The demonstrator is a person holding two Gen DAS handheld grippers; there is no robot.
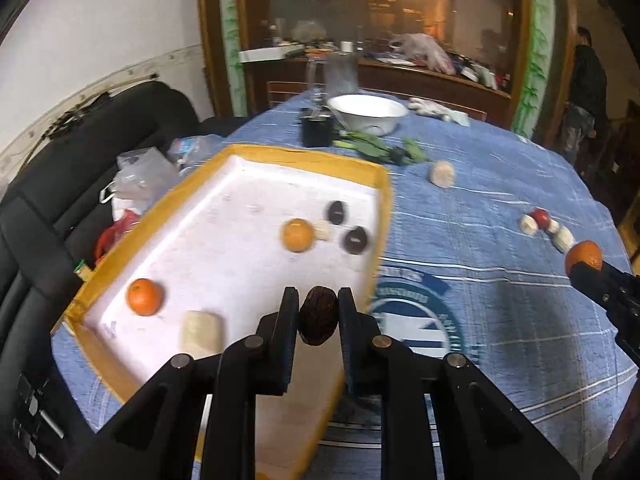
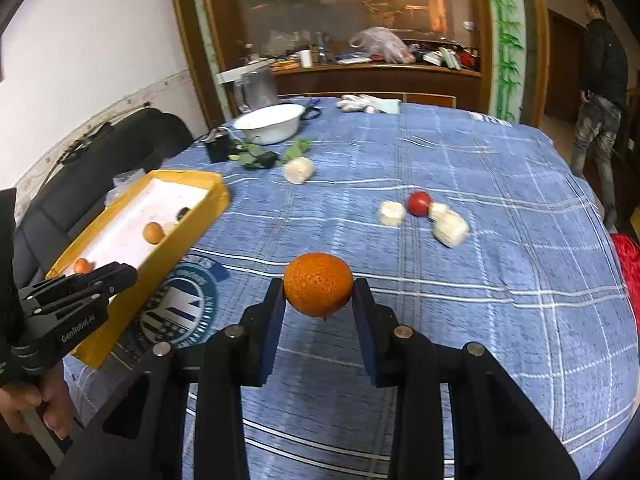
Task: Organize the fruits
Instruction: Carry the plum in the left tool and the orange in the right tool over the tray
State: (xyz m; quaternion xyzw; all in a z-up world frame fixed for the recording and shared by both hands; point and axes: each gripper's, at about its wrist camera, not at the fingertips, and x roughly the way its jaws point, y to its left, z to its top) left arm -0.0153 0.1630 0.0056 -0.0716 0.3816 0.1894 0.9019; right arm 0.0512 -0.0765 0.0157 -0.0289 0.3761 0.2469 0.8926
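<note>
tray (image 1: 384, 200) left on table (image 1: 500, 280), oranges (image 1: 298, 235) probably inside

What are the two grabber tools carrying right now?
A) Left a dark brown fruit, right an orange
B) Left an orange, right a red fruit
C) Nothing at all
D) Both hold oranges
A: the left gripper pinches a dark brown fruit, and the right gripper clamps an orange.

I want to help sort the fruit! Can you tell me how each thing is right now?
Left claw: shut on dark fruit.
Right claw: shut on orange.
Yellow tray: holds several fruits.
White bowl: upright on cloth.
Red fruit: loose on cloth.
</note>
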